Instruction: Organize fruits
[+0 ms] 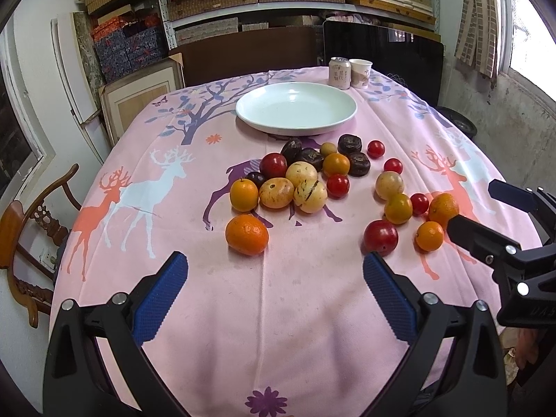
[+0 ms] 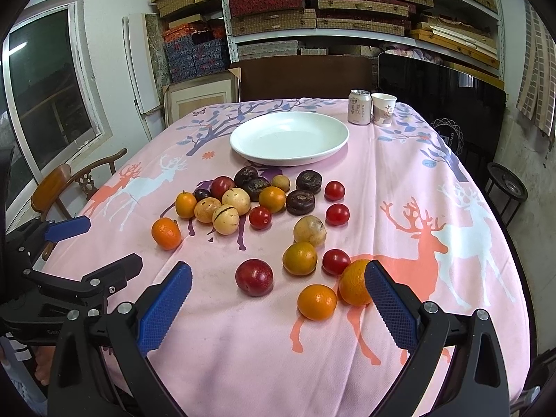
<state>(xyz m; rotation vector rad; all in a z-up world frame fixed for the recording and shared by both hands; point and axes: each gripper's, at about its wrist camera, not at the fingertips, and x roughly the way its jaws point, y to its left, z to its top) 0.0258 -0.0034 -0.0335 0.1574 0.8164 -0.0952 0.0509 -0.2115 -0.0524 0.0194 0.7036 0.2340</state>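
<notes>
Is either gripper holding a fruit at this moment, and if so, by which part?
Nothing is held. The left gripper and right gripper both have open jaws above the tablecloth; every fruit lies on the cloth, and the plate holds none.

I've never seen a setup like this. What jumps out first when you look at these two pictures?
A heap of fruit, orange, red, yellow and dark brown, lies loose on a pink tablecloth printed with deer. Behind it sits a big white plate with nothing on it, and beyond that a drink can beside a paper cup. Low in each view, blue-padded tongs gape open: the right tongs near the closest oranges, the left tongs over bare cloth.
</notes>
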